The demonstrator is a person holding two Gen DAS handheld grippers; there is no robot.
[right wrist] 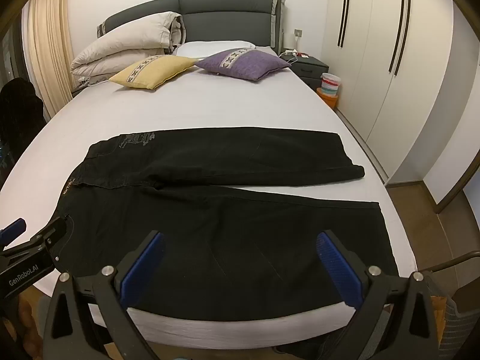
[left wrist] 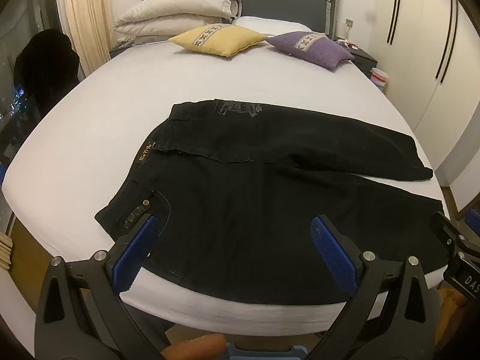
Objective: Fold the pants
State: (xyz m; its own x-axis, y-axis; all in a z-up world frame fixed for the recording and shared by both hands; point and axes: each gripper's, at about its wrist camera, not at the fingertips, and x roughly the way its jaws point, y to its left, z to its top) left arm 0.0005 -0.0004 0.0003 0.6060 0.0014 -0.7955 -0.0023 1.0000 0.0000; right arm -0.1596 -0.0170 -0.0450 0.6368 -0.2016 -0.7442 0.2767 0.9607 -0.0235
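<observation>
Left wrist view: left gripper (left wrist: 234, 225) spread wide and empty above black pants (left wrist: 240, 186) on the bed (left wrist: 90, 120).
Right wrist view: right gripper (right wrist: 240, 241) likewise spread wide, nothing between the blue pads (right wrist: 339, 273), hovering over the near leg close to the bed's near edge. Pants laid flat across the white sheet, waistband left, legs reaching right, far leg apart from near leg at the hems. Further off, yellow cushion (right wrist: 151, 72) and purple cushion (right wrist: 243, 63) side by side, folded duvet (right wrist: 126, 48) against the grey headboard (right wrist: 228, 15), nightstand (right wrist: 309, 64) far right.
</observation>
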